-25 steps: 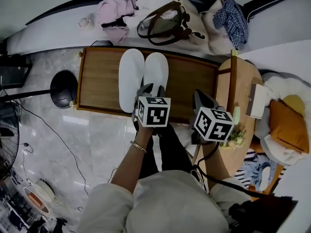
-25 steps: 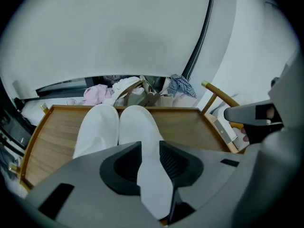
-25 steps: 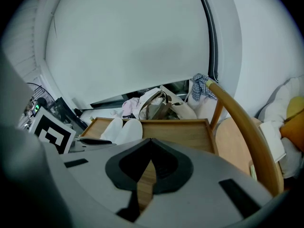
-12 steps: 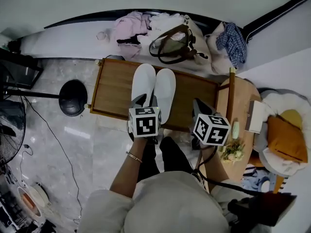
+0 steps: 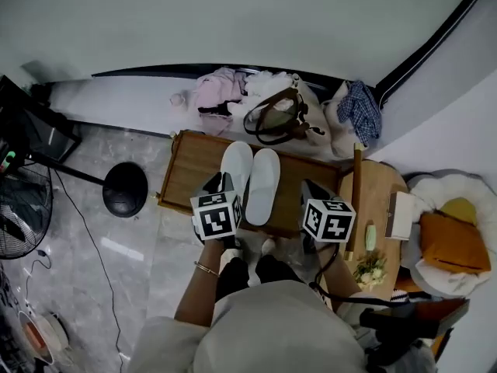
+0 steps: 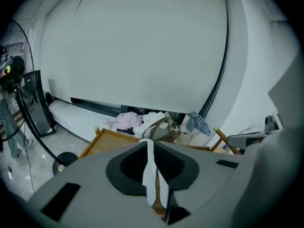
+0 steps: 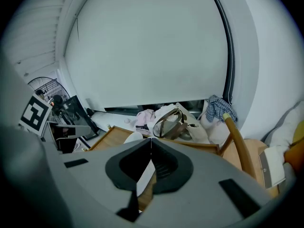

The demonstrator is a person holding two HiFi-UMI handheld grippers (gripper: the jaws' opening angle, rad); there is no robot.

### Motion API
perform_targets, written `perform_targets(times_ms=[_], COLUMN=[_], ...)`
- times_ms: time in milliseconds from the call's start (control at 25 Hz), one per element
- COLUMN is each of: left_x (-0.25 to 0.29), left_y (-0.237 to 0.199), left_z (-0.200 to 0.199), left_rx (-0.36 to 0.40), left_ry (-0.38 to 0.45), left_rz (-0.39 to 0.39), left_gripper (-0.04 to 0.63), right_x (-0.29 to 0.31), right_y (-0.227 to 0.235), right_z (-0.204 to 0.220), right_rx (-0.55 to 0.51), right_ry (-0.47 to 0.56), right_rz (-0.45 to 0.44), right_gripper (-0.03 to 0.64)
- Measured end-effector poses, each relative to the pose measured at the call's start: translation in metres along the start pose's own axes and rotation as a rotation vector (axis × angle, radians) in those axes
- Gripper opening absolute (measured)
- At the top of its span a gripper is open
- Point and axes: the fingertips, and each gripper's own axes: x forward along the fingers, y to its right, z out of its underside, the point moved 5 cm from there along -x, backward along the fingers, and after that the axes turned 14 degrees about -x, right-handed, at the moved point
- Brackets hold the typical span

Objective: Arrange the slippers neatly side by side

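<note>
Two white slippers (image 5: 250,179) lie side by side, touching, on a low wooden tray (image 5: 186,183). My left gripper (image 5: 220,183) hangs above the near end of the left slipper, clear of it. Its jaws have just been closing and stand narrowly parted with nothing between them. In the left gripper view (image 6: 149,146) the slippers (image 6: 153,179) show far below through the slit. My right gripper (image 5: 311,189) hovers over the tray's right part, beside the right slipper. In the right gripper view (image 7: 151,144) its tips meet, empty, and a slipper (image 7: 133,137) shows past them.
A brown-handled bag (image 5: 283,119), pink clothes (image 5: 217,93) and a plaid shirt (image 5: 361,111) lie along the ledge behind the tray. A round wooden side table (image 5: 382,200) stands at the right, a black lamp base (image 5: 124,189) and a fan (image 5: 19,216) at the left.
Both grippers have risen and drawn back from the slippers toward the person. The slippers lie unmoved on the tray. The left jaws have narrowed.
</note>
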Motion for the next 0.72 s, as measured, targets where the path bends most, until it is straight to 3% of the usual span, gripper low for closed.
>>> perform_targets(times_ms=[720], left_x=[-0.036], left_y=[-0.004], left_z=[-0.076], left_rx=[0.040], left_ry=[0.265], left_rz=[0.074], left_gripper=[0.016], right_x=[-0.018], right_y=[0.001], right_z=[-0.059], right_rx=[-0.029], right_ry=[0.125], right_rz=[0.089], right_gripper=[0.034])
